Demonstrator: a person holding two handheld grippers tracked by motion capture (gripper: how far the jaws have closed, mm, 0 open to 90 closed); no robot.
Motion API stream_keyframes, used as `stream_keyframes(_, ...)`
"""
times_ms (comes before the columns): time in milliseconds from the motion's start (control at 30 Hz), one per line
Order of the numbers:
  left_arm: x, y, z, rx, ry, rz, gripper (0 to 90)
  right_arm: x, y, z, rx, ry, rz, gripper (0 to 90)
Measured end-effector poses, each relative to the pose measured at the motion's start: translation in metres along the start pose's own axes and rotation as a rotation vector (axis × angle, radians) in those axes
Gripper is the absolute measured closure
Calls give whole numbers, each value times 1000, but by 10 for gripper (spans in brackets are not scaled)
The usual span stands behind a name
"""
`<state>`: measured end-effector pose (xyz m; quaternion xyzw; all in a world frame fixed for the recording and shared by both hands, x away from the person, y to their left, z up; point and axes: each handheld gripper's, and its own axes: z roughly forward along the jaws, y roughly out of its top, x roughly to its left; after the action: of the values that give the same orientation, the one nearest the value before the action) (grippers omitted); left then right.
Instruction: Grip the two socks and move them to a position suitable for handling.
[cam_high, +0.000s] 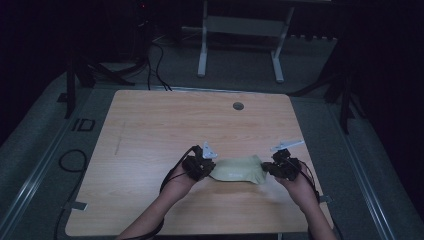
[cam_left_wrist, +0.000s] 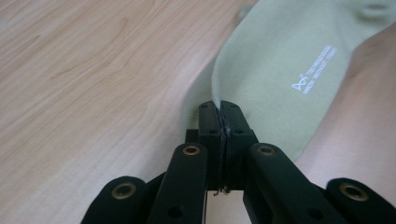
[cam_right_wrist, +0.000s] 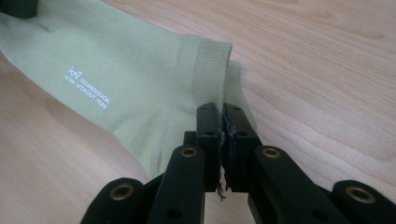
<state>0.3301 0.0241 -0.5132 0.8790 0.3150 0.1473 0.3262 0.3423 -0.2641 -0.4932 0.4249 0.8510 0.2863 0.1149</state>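
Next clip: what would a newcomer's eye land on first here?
Most striking is the pale green sock held between the two grippers near the front of the wooden table. The left gripper is shut on one end; the right gripper is shut on the ribbed cuff end. White lettering shows on the sock, and the room around the table is dark.

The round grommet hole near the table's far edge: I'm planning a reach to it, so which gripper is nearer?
Left, slightly. The left gripper sits below and a little left of the hole; the right gripper is farther off to its right. Both grip the sock.
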Motion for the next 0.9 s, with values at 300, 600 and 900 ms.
stream_keyframes(300,11,-6,22,45,12,-30,880,-9,3,29,53,5,27,851)
stream_keyframes(600,11,-10,34,52,0,-44,876,-14,1,49,99,-34,26,819)
stream_keyframes(900,13,-14,38,48,-17,-60,660,-15,2,53,98,-49,16,684)
